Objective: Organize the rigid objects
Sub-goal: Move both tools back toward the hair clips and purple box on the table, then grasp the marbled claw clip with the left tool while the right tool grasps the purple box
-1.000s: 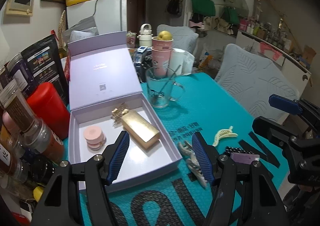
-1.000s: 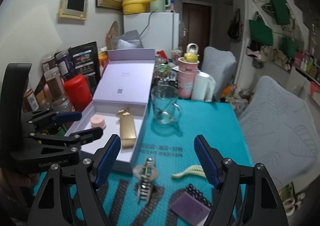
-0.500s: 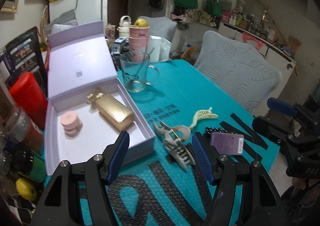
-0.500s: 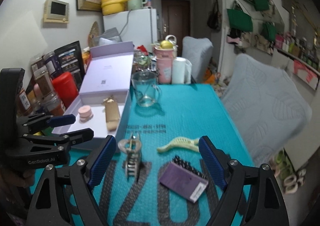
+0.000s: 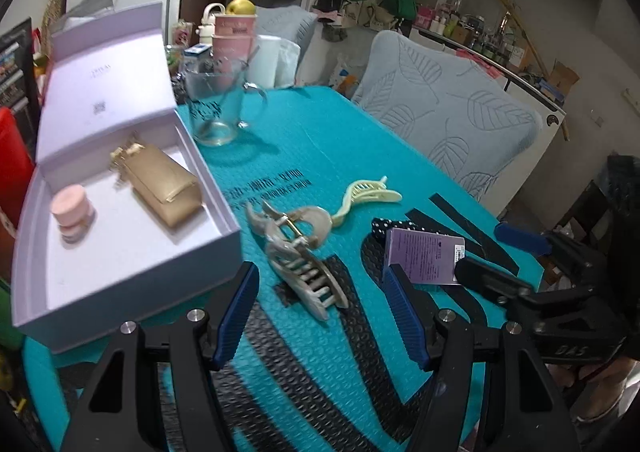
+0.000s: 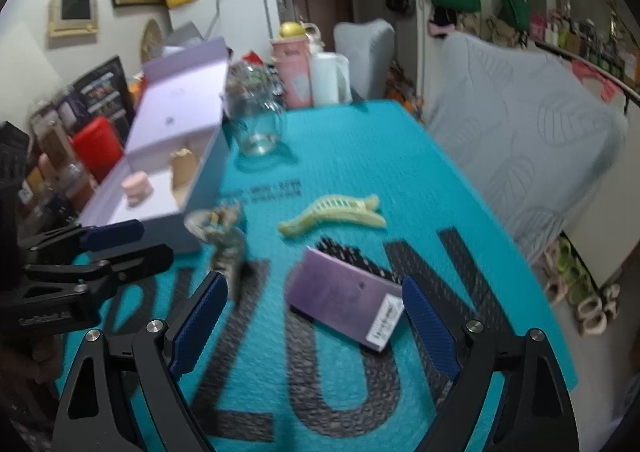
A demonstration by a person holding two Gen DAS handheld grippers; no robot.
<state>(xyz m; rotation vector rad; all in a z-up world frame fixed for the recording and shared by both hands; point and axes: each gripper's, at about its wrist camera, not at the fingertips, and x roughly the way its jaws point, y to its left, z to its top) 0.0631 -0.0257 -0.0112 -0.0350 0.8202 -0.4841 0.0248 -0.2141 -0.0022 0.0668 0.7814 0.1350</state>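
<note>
An open lilac box (image 5: 132, 276) holds a gold pouch (image 5: 164, 184) and a pink jar (image 5: 72, 208); it also shows in the right wrist view (image 6: 160, 208). On the teal mat lie a marbled hair claw (image 5: 300, 252) (image 6: 228, 240), a cream hair clip (image 5: 368, 192) (image 6: 332, 212) and a purple packet (image 5: 424, 252) (image 6: 344, 296) resting on a black dotted item (image 5: 378, 226). My left gripper (image 5: 324, 316) is open, just short of the claw. My right gripper (image 6: 316, 328) is open, its fingers either side of the packet.
A glass mug (image 5: 216, 108) stands behind the box, with pink cups (image 5: 234, 28) and a white roll behind it. Jars and a red canister (image 6: 98, 148) line the left side. A grey chair (image 5: 452, 116) stands at the table's right edge.
Both grippers have moved forward and lower toward the mat. The claw now sits nearer the left fingers, the purple packet between the right fingers. Both stay open.
</note>
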